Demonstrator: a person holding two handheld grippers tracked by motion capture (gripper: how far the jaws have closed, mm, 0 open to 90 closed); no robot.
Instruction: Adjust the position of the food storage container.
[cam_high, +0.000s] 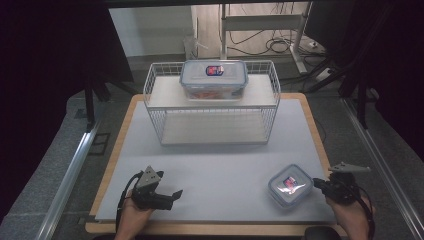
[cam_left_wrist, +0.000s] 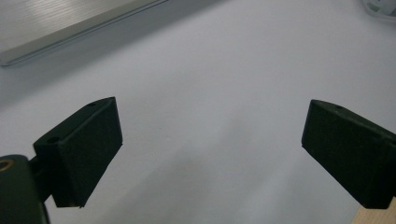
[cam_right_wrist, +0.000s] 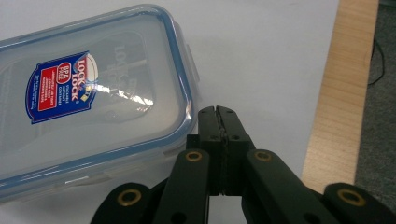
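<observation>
Container (cam_right_wrist: 88, 107): small, clear plastic, blue-rimmed lid, red-and-blue label, lying flat.

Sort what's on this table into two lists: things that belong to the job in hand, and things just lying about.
In the job:
small container, beside the right gripper
right gripper, jaws shut, empty

Lying about:
large container on the wire rack
left gripper, open over the bare mat

Wood-edged counter (cam_high: 118, 150) covered by a pale grey mat (cam_high: 215, 175). On the mat: a white wire basket rack (cam_high: 212, 125) toward the far edge, and a small clear plastic container with blue-rimmed lid (cam_high: 290, 186) near right. A larger clear blue-rimmed container (cam_high: 214, 80) rests on the rack's upper shelf.
</observation>
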